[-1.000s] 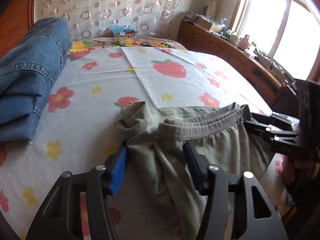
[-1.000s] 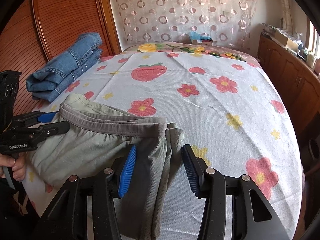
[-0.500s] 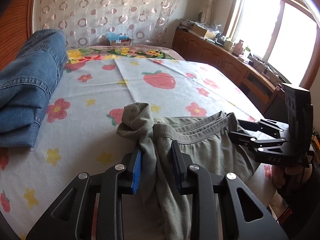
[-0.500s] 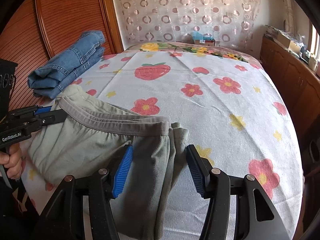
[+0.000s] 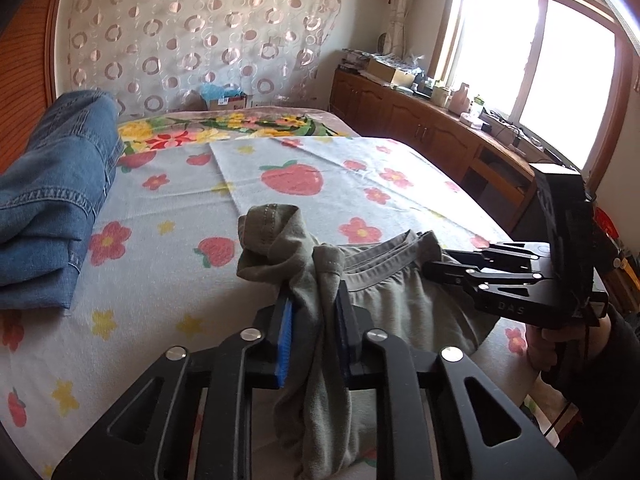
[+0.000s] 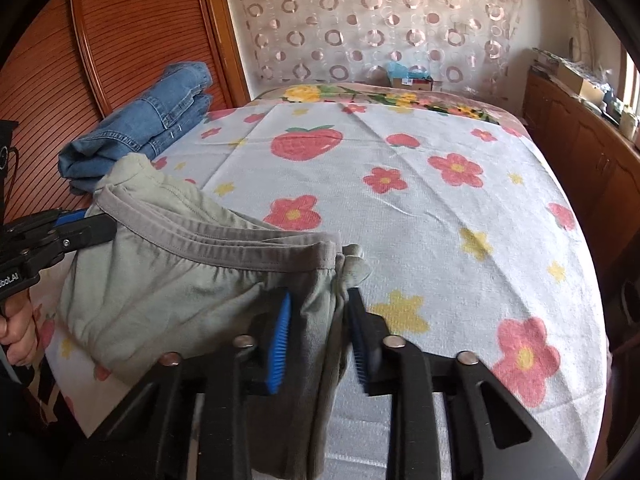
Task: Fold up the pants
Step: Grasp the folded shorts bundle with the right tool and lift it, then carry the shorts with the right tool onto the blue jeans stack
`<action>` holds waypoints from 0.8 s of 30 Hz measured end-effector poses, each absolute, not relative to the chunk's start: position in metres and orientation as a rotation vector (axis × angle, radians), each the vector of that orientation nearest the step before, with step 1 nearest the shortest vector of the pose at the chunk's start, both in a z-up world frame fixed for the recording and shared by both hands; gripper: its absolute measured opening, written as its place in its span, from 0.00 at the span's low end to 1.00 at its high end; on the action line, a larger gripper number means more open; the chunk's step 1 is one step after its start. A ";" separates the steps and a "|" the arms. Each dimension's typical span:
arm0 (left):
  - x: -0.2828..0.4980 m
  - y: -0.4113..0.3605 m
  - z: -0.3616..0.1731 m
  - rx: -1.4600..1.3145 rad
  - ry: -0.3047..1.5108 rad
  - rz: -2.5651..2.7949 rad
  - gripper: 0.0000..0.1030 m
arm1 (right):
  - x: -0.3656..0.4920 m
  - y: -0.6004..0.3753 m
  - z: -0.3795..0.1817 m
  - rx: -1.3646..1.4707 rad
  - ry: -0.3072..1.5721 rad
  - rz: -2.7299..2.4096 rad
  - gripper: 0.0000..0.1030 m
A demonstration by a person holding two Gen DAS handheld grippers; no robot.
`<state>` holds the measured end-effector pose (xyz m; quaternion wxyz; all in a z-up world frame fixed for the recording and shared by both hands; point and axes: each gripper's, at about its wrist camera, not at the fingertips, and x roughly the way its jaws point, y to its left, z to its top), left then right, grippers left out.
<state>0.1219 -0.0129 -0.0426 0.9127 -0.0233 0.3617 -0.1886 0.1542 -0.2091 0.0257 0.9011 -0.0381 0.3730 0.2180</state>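
Pants (image 5: 384, 300), grey-green, lie at the near edge of the bed (image 5: 168, 280), waistband stretched between the two grippers and raised off the cover.

Left gripper (image 5: 314, 316): jaws closing, blue pads pressed on a bunched corner of the waistband. Cloth spills above the pads in a crumpled knob and hangs down between the fingers toward the camera.

Right gripper (image 6: 320, 320): jaws closing, pads pinching the opposite waistband corner. A small fold of cloth pokes out past the tips; the rest hangs down between the fingers.

In the left wrist view the right gripper sits at the right, held by a hand (image 5: 560, 344) in a dark sleeve. In the right wrist view the left gripper enters from the left edge, with a hand (image 6: 18, 332) on its grip.

Pants body sags between the two grips, over the near bed edge.

Bed cover is white with strawberries and red and yellow flowers. Folded jeans (image 6: 148, 128) rest at the far left of the bed, well apart from the pants. Window (image 5: 536, 64) and wooden cabinets (image 5: 420, 128) on the right; a patterned curtain (image 6: 368, 20) on the far wall.
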 end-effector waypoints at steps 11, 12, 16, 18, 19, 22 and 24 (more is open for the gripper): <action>0.107 -0.020 -0.023 -0.027 0.675 -0.399 0.14 | 0.133 -0.211 0.047 -0.076 0.687 0.464 0.07; 0.105 -0.020 -0.020 -0.025 0.665 -0.397 0.14 | 0.130 -0.211 0.051 -0.081 0.673 0.461 0.07; 0.098 -0.019 -0.008 -0.024 0.631 -0.401 0.14 | 0.119 -0.212 0.063 -0.094 0.624 0.451 0.07; 0.095 -0.019 -0.001 -0.020 0.610 -0.402 0.14 | 0.116 -0.212 0.068 -0.098 0.604 0.450 0.07; 0.093 -0.019 0.003 -0.018 0.600 -0.402 0.14 | 0.114 -0.211 0.070 -0.097 0.594 0.450 0.07; 0.091 -0.020 0.014 -0.008 0.575 -0.402 0.14 | 0.109 -0.213 0.078 -0.099 0.566 0.452 0.07; 0.090 -0.020 0.022 -0.003 0.559 -0.400 0.14 | 0.106 -0.213 0.083 -0.096 0.548 0.454 0.07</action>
